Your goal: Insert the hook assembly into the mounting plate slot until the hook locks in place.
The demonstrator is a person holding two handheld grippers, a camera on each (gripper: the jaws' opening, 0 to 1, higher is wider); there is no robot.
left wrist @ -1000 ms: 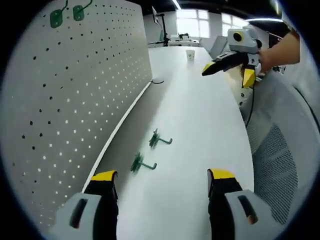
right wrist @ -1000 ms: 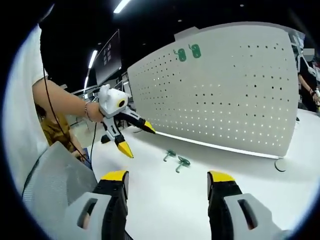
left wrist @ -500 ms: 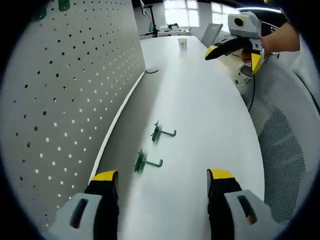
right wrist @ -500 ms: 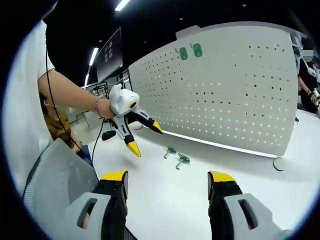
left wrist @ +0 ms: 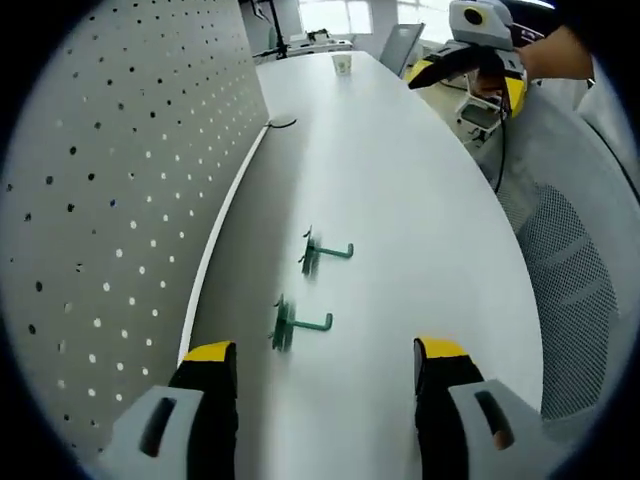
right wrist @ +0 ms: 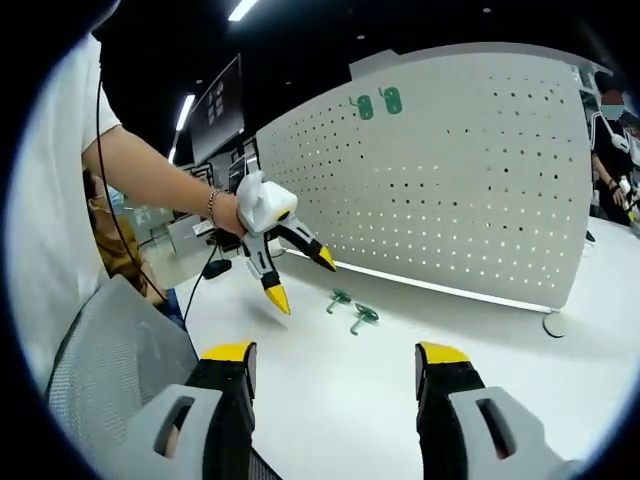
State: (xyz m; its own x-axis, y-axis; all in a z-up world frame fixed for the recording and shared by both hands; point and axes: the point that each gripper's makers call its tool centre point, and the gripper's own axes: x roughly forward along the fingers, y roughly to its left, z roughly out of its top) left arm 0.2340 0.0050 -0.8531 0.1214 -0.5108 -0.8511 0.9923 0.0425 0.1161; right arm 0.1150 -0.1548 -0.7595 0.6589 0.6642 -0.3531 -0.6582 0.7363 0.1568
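Green hooks (left wrist: 300, 327) lie on table (left wrist: 400, 180); left gripper (left wrist: 325, 362) and right gripper (right wrist: 335, 362) spread, empty.

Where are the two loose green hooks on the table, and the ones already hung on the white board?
nearer green hook (left wrist: 298, 325): left gripper view, on its shaft.
farther green hook (left wrist: 325, 252): left gripper view, on its shaft.
hung green hooks (right wrist: 378, 102): right gripper view, on their base plates.

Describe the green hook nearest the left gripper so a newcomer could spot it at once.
Start at the white pegboard standing along the edge of the white table. Two green hooks lie on the table beside its base; take the nearer hook, just ahead of the open left gripper. Its neighbour, the farther hook, lies farther from the jaws.
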